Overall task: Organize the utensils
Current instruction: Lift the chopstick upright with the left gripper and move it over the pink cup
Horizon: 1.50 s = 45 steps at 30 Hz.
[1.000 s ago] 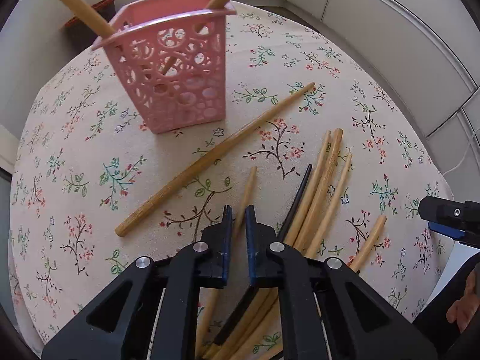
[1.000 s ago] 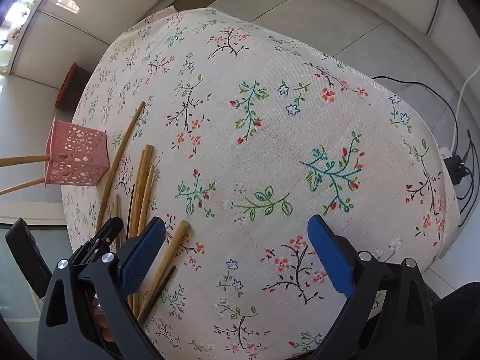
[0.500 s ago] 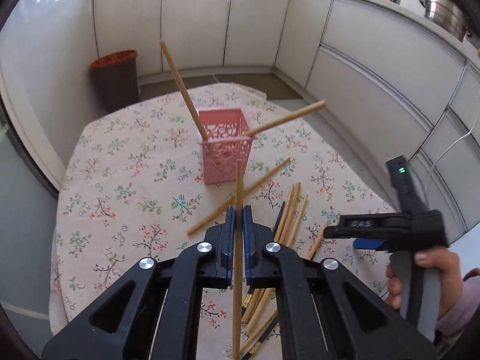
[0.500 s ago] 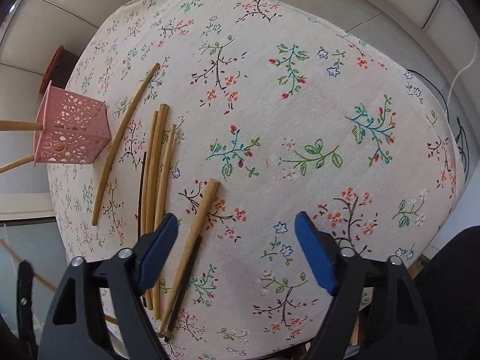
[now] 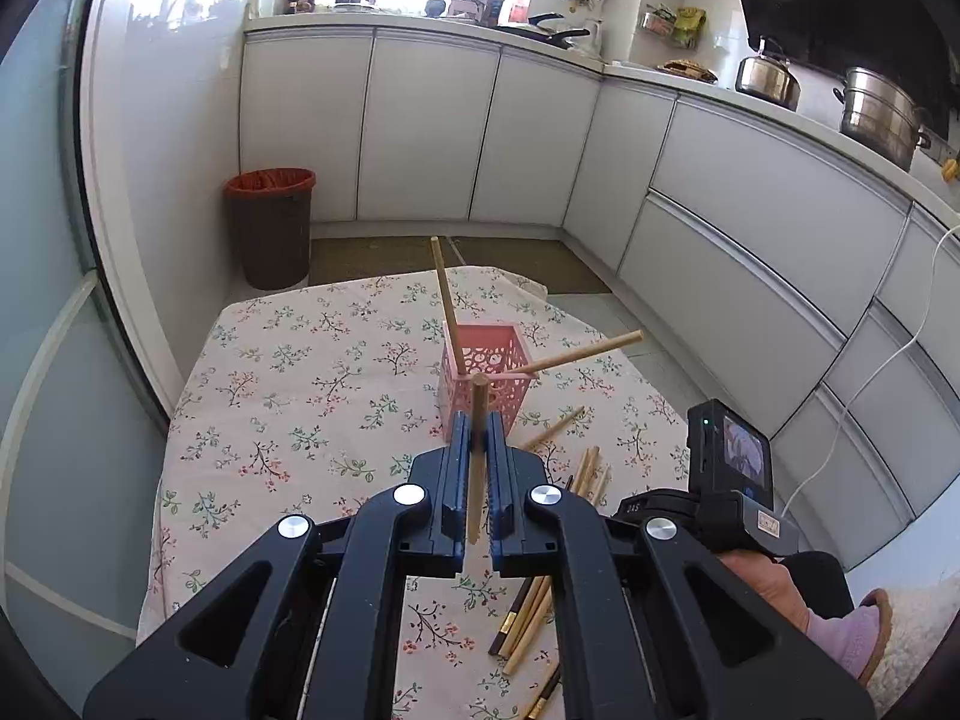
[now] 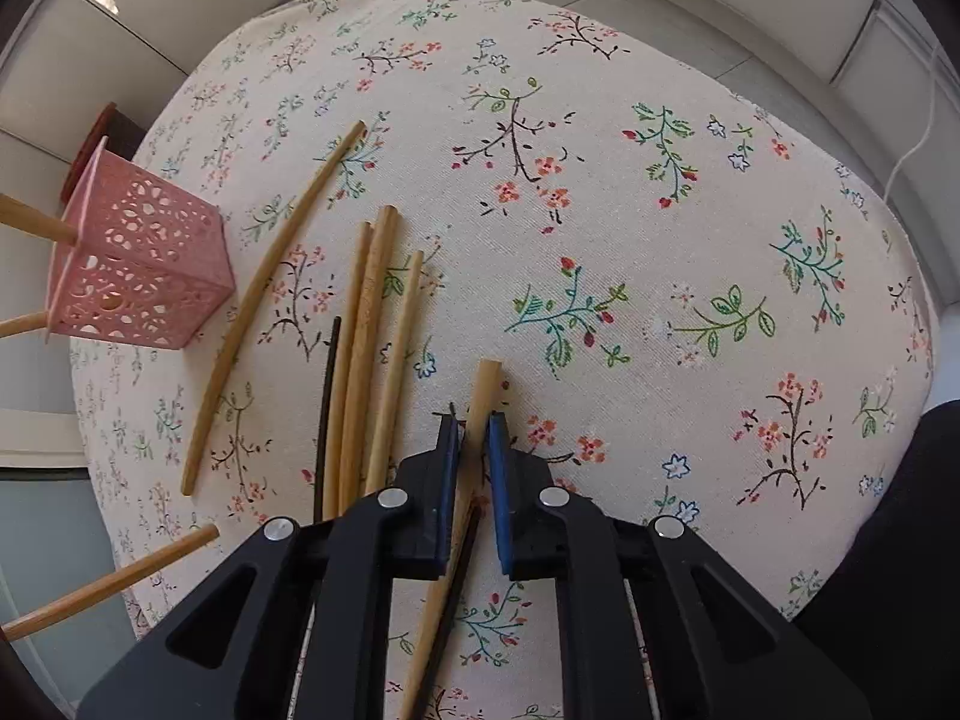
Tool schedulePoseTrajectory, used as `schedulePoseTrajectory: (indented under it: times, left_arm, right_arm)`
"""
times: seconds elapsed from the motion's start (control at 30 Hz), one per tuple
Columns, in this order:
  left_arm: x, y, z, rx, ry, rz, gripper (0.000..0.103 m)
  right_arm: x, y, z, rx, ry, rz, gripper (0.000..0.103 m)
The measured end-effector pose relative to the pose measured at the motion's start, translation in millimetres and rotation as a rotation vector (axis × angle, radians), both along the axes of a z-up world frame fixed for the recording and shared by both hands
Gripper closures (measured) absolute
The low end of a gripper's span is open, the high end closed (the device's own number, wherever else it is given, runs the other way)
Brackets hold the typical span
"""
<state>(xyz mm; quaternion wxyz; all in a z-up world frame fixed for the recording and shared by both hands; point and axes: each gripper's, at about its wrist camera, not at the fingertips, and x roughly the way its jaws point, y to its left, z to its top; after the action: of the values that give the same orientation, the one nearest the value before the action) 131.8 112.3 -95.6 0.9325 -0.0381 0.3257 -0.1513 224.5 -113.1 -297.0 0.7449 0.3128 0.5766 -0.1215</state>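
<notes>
My left gripper (image 5: 477, 423) is shut on a wooden chopstick (image 5: 477, 468) and holds it upright, high above the table, in line with the pink perforated holder (image 5: 486, 384). Two chopsticks lean in the holder. My right gripper (image 6: 474, 420) is low on the table with its jaws closed around a thick wooden chopstick (image 6: 483, 396) that lies on the cloth. Several wooden chopsticks and a dark one (image 6: 360, 354) lie to its left. The holder also shows in the right wrist view (image 6: 138, 258).
The floral tablecloth (image 5: 300, 384) covers a small table with its near-right edge close. A brown bin with a red liner (image 5: 271, 225) stands on the floor behind. White cabinets (image 5: 750, 240) run along the back and right.
My left gripper has lifted the chopstick from the table and risen high. My right gripper moved down to the thick chopstick and closed from wide open onto it.
</notes>
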Motion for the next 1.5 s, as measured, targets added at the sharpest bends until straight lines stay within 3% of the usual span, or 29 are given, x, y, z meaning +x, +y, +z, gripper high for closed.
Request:
schedulePoseTrajectory:
  times: [0.33,0.87,1.13,1.5]
  left_arm:
    - [-9,6,14,-0.039,-0.041,0.037,0.098]
    - [-19,-5,36,-0.047,-0.092,0.041,0.098]
    - [-18,-3,61,-0.055,-0.139,0.089,0.098]
    - [4,-16,112,-0.053,-0.237,0.110,0.098]
  right_arm:
    - [-42,-11,75,0.042,-0.280,0.124,0.095]
    - [-98,-8,187,-0.006,-0.560,0.297,0.095]
    - [-96,-11,265,-0.026,-0.738,0.314,0.095]
    - [-51,-11,353,-0.098,-0.934,0.267,0.095]
